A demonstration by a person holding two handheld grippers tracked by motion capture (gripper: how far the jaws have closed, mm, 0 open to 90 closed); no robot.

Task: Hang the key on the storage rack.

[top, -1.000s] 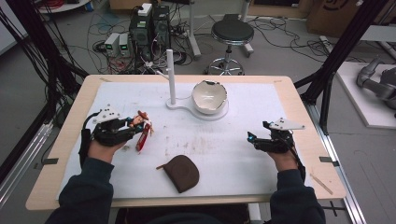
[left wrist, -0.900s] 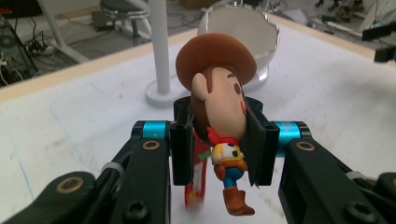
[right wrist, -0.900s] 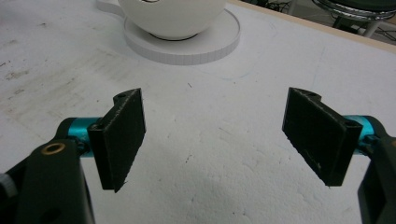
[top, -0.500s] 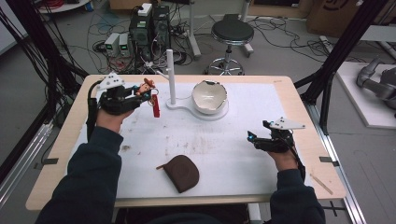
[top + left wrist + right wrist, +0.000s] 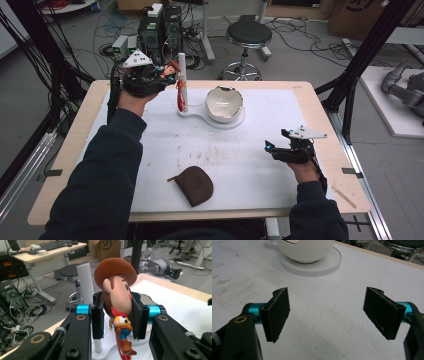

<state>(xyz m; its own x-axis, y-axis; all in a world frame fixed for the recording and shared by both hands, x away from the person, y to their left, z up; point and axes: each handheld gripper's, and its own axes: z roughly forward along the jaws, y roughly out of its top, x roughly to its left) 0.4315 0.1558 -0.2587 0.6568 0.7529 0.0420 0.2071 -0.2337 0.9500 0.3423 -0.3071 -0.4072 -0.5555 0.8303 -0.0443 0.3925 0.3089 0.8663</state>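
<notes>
black left gripper jaws clamp a rounded cowboy figure; right gripper jaws gape.

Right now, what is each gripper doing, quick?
Left gripper: shut on the cowboy figurine, gripped by its head.
Right gripper: open, holding nothing, over the white mat.

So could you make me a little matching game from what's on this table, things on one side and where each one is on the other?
Things:
1. cowboy figure
2. brown pouch
3. white bowl
4. right gripper

Places or states:
A. on the round white stand
B. open above bare table
C. clamped by the head in the left gripper, by the white post
D. flat on the table's near edge

Pairs: 1-C, 2-D, 3-A, 4-B
</notes>
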